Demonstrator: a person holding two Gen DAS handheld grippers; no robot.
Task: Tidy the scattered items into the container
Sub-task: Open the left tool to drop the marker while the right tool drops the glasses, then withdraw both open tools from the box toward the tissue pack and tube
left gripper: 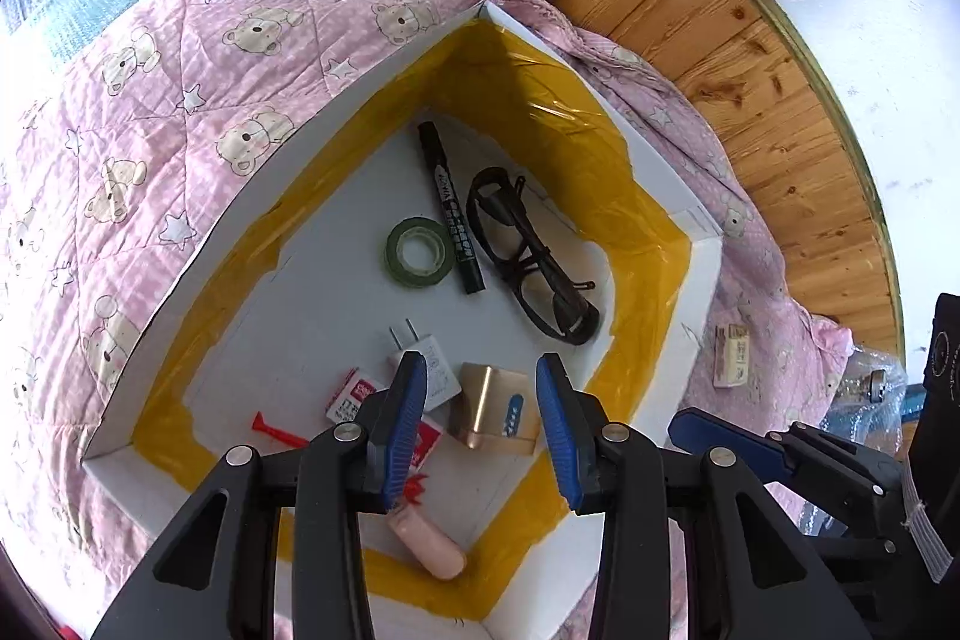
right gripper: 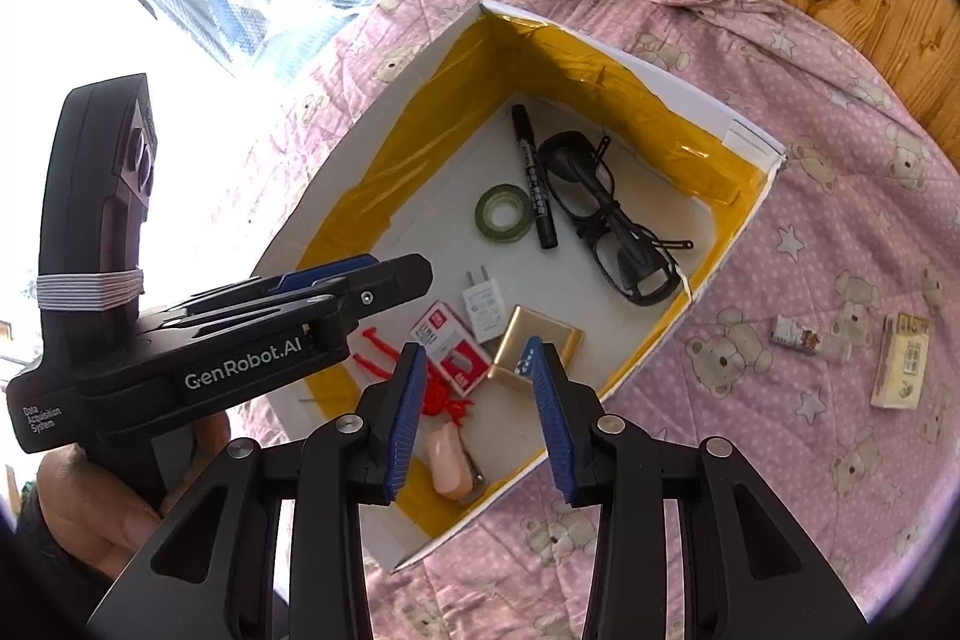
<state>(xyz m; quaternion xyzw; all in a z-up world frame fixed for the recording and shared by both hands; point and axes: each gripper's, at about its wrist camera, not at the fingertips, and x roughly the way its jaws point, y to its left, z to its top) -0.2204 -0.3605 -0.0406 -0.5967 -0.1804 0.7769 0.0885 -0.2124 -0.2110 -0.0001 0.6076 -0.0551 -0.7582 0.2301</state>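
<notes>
While both of my tools hover over the white cardboard box lined with yellow tape (right gripper: 606,70), I see the left gripper (left gripper: 480,424) spread wide and empty, and the right gripper (right gripper: 477,415) likewise wide apart with nothing in it. Inside the box lie a black marker pen (right gripper: 534,178), black-framed glasses (right gripper: 612,220), a green tape roll (right gripper: 503,214), a white plug adapter (right gripper: 485,304), a gold rectangular case (right gripper: 534,340), a red-and-white small packet (right gripper: 450,346) and a pink capsule-shaped object (right gripper: 450,466). Well to the right of my right gripper, outside the box on the pink bear-print quilt (right gripper: 810,88), rest a small tube-like wrapper (right gripper: 801,337) and a pale yellow flat carton (right gripper: 903,367).
</notes>
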